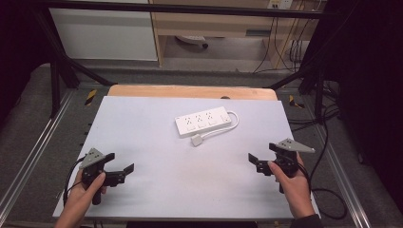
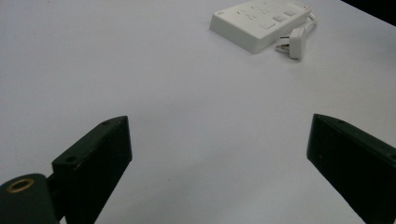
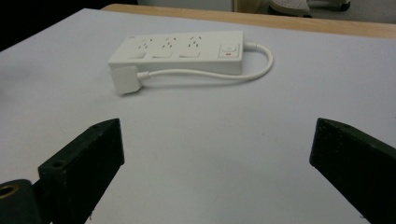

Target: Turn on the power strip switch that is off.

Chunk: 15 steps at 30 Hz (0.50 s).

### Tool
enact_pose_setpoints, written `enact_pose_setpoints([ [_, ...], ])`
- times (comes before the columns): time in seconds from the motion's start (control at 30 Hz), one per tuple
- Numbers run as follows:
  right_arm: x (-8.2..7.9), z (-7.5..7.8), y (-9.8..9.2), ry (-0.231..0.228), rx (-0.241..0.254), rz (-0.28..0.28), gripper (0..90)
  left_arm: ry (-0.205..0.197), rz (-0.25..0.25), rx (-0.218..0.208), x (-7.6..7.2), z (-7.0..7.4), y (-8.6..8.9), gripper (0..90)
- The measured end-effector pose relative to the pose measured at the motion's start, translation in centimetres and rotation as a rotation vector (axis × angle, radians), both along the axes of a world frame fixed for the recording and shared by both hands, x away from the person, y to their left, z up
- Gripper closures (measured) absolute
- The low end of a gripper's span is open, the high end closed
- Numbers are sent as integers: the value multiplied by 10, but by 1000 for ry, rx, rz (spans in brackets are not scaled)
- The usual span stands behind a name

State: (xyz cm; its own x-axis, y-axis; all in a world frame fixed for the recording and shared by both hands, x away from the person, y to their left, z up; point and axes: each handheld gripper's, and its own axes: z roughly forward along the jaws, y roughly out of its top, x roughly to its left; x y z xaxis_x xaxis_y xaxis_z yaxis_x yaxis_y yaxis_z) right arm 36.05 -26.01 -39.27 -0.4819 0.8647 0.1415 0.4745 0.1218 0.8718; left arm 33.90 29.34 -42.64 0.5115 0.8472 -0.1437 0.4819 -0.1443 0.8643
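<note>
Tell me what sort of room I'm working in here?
Probably a lab or workshop recording station: a white table inside a black metal frame, cables trailing over the floor behind, and a power strip laid out between the open left tongs and right tongs.

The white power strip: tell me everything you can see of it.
The power strip is a white, plastic-looking bar lying flat and skewed near the middle of the white table. Its top carries three socket groups and a switch with a red mark at the cord end. Its short white cord loops round to a flat plug resting on the table alongside. No gripper touches it.
</note>
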Motion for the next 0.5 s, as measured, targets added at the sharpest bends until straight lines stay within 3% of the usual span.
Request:
enact_pose_setpoints([
  [0.23,10,23,3,-47,-5,-9,41,6,0,7,0,-1,0,67],
  [0.5,22,40,10,-52,-5,11,35,13,-4,10,0,-1,-1,68],
])
